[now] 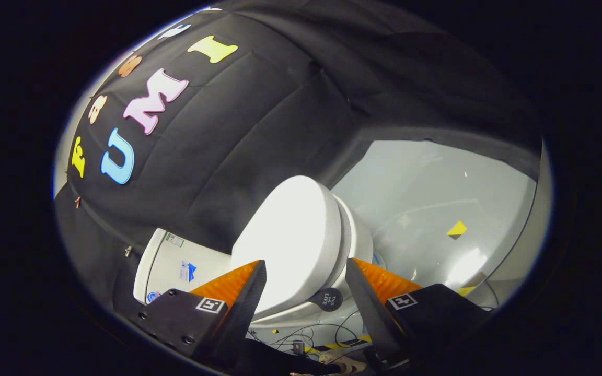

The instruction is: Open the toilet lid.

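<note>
Booth floor, pale and glossy, beside toilet; black cloth wall behind.
Toilet lid down on seat, seen between and just beyond fingers. Gripper spread wide, gripping nothing, not touching lid. Cistern behind lid. Cables below toilet front.

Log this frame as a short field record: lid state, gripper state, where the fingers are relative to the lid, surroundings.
lid state: toilet lid down, closed over the seat
toilet: white, tank at the far end against the booth's black cloth wall
gripper state: gripper open, fingers spread
finger position: lid's front part lies between the fingers; contact cannot be told
round dark sticker: at the lid's front edge, between the fingers
floor: pale, glossy, with yellow tape marks
cables: loose on the floor below the bowl
task progress: lid not yet lifted
</note>
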Available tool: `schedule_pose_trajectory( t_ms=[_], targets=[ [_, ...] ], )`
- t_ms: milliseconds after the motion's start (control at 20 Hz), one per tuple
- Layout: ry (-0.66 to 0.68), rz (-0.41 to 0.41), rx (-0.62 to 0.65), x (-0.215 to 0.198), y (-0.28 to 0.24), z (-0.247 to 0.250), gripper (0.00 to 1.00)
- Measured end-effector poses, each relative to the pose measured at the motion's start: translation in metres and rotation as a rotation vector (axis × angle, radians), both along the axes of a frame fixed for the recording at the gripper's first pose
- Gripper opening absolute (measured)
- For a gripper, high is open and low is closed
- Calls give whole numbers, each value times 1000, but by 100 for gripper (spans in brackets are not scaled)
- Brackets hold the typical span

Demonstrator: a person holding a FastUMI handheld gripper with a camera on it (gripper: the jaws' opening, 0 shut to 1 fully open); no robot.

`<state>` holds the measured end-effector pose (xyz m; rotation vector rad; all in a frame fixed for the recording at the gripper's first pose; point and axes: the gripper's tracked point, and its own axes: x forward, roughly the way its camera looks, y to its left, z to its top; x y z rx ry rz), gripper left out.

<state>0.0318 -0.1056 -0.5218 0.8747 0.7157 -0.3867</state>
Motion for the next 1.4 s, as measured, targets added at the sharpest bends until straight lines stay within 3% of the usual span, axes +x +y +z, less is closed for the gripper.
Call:
schedule_pose_trajectory(
  t_ms=[300,500,550,700,850,1050,1400],
  targets=[
    [66,-25,122,-19,12,-51,95],
    [87,-51,189,-21,16,-75,86],
    [89,-48,203,-19,19,-80,72],
    [71,-27,234,-11,30,-82,68],
    [95,-2,238,-10,40,-90,40],
    [62,-11,268,-5,37,-82,12],
    [53,-20,266,-6,39,-75,12]
  ],
)
